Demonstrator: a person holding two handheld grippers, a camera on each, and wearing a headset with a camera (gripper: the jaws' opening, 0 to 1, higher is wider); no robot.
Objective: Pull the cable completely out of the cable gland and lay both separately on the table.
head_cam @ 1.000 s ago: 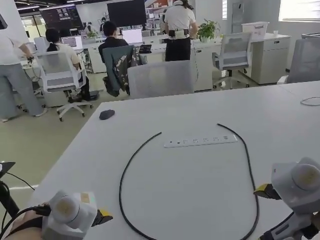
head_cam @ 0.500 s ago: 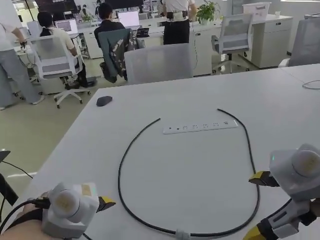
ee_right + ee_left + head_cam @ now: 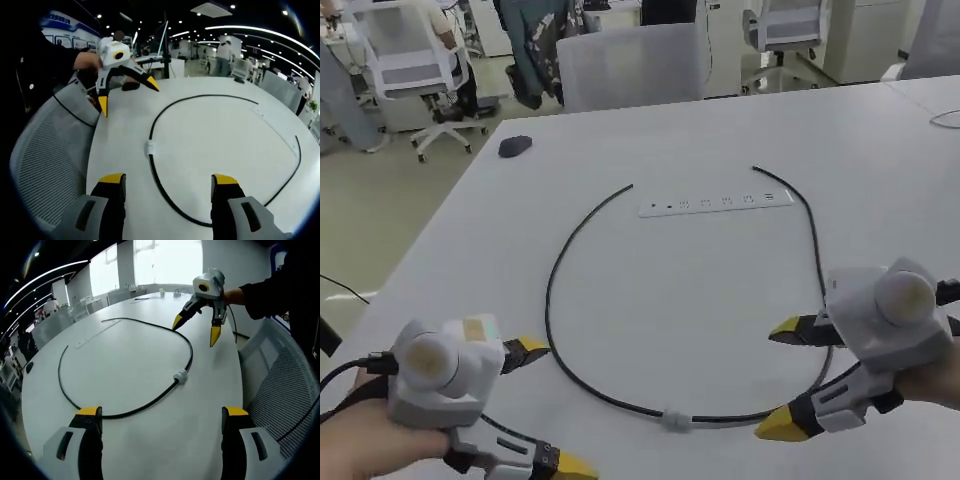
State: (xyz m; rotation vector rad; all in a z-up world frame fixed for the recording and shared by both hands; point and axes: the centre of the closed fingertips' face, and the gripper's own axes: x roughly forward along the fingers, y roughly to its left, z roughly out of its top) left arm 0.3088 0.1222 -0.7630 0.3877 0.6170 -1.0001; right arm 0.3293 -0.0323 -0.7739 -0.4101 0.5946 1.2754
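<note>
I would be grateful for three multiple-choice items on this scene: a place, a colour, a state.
1. The cable gland sits: A) on the bend of the cable nearest the person; B) alone on the floor; C) in a gripper's jaws.
2. The cable is: A) white; B) black; C) yellow.
3. The left gripper and right gripper are: A) both shut; B) one shut; C) both open.
Answers: A, the head view shows it threaded there; B, dark against the white table; C, both pairs of jaws stand apart, holding nothing.
</note>
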